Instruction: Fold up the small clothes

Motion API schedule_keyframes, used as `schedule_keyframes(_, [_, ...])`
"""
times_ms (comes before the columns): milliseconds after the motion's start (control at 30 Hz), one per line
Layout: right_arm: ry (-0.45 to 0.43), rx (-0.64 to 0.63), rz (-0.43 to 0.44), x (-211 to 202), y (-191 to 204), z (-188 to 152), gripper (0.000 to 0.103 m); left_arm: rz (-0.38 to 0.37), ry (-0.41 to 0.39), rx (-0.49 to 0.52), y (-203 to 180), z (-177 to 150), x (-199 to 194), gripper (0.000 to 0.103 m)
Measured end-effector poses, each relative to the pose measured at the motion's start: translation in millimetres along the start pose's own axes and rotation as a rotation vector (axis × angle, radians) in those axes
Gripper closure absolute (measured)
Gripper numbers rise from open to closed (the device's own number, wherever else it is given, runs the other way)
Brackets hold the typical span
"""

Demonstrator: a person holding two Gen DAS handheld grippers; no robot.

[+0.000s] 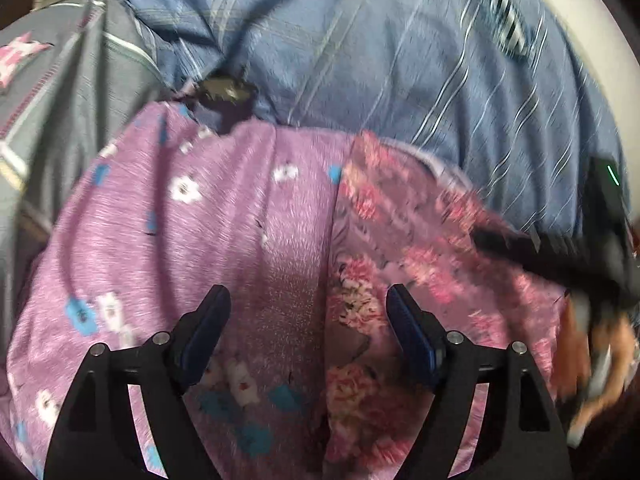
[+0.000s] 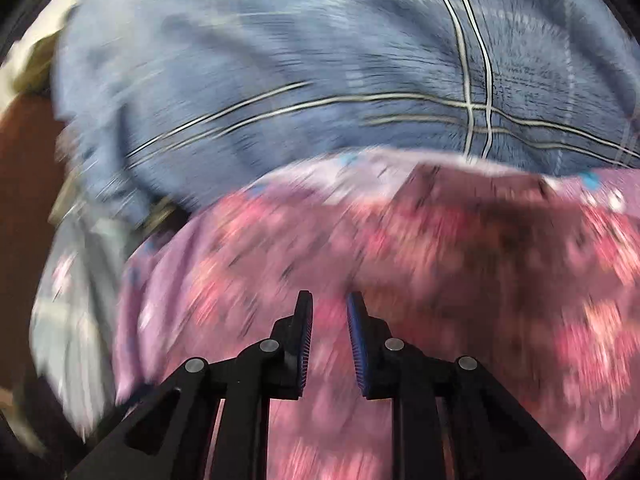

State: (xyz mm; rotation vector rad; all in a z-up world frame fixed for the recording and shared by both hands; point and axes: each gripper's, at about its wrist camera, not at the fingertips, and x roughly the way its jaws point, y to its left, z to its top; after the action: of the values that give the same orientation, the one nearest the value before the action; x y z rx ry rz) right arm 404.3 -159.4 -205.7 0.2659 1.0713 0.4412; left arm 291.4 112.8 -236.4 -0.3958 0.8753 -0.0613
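A small purple garment with white and blue flowers lies on the bed, and a pink floral piece lies against its right side. My left gripper is open wide and empty just above them, over the seam between the two. In the blurred right wrist view the pink floral cloth fills the lower half. My right gripper hovers over it with its jaws a narrow gap apart and nothing between them. The right gripper also shows as a dark blurred shape at the right edge of the left wrist view.
A blue sheet with white stripes covers the bed behind the clothes and shows in the right wrist view too. A grey cloth with a pink star lies at the left. The bed's pale rim runs at the upper right.
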Motion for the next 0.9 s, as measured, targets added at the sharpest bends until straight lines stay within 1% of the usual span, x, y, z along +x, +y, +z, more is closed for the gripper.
schedule_keyframes(67, [-0.003, -0.066, 0.024, -30, 14, -36, 0.083, 0.015, -0.012, 0.029, -3, -7, -13, 0.022])
schedule_keyframes(133, [0.000, -0.108, 0.030, -48, 23, -70, 0.083, 0.015, 0.012, 0.078, -11, -19, -18, 0.022])
schedule_keyframes(167, [0.011, -0.126, 0.032, -52, 26, -86, 0.083, 0.027, 0.032, 0.112, -17, -27, -18, 0.022])
schedule_keyframes(200, [0.025, -0.141, 0.027, -54, 28, -101, 0.083, 0.054, 0.047, 0.146, -26, -31, -11, 0.022])
schedule_keyframes(233, [0.050, -0.160, 0.004, -51, 29, -119, 0.083, 0.088, 0.059, 0.184, -32, -35, -5, 0.022])
schedule_keyframes(300, [0.104, -0.183, -0.081, -37, 24, -148, 0.089, 0.161, 0.087, 0.289, -38, -47, 7, 0.021])
schedule_keyframes(333, [0.087, -0.181, -0.087, -37, 17, -158, 0.089, 0.169, 0.090, 0.311, -37, -49, 10, 0.020])
schedule_keyframes(367, [0.052, -0.171, -0.072, -44, 13, -163, 0.089, 0.166, 0.086, 0.313, -34, -51, 7, 0.020])
schedule_keyframes(400, [0.059, -0.151, -0.069, -51, 8, -166, 0.089, 0.158, 0.094, 0.299, -31, -51, 4, 0.020])
schedule_keyframes(433, [0.065, -0.116, -0.053, -61, 1, -169, 0.085, 0.145, 0.099, 0.278, -27, -50, 2, 0.021])
schedule_keyframes(467, [0.052, -0.083, -0.025, -74, -6, -173, 0.083, 0.113, 0.094, 0.225, -20, -49, -7, 0.022])
schedule_keyframes(500, [0.025, -0.056, -0.011, -86, -13, -175, 0.082, 0.096, 0.077, 0.188, -17, -48, -15, 0.022])
schedule_keyframes(533, [-0.013, -0.030, -0.007, -102, -24, -179, 0.079, 0.089, 0.055, 0.171, -16, -46, -21, 0.022])
schedule_keyframes(600, [-0.062, 0.037, 0.016, -126, -43, -187, 0.058, 0.071, -0.015, 0.175, -20, -43, -41, 0.022])
schedule_keyframes(633, [-0.082, 0.090, 0.039, -139, -58, -192, 0.056, 0.066, -0.038, 0.182, -24, -42, -50, 0.022])
schedule_keyframes(667, [-0.099, 0.138, 0.055, -148, -70, -194, 0.056, 0.057, -0.043, 0.181, -26, -42, -54, 0.022])
schedule_keyframes(733, [-0.138, 0.251, 0.080, -169, -96, -203, 0.053, -0.012, -0.008, 0.146, -31, -45, -56, 0.022])
schedule_keyframes(767, [-0.154, 0.307, 0.085, -168, -108, -203, 0.049, -0.049, 0.016, 0.119, -32, -47, -55, 0.022])
schedule_keyframes(800, [-0.173, 0.369, 0.094, -175, -122, -211, 0.045, -0.094, 0.049, 0.075, -32, -51, -51, 0.022])
schedule_keyframes(867, [-0.196, 0.494, 0.137, -176, -147, -221, 0.040, -0.167, 0.121, -0.011, -32, -60, -44, 0.022])
schedule_keyframes(900, [-0.197, 0.555, 0.162, -173, -160, -226, 0.040, -0.191, 0.141, -0.048, -31, -64, -40, 0.022])
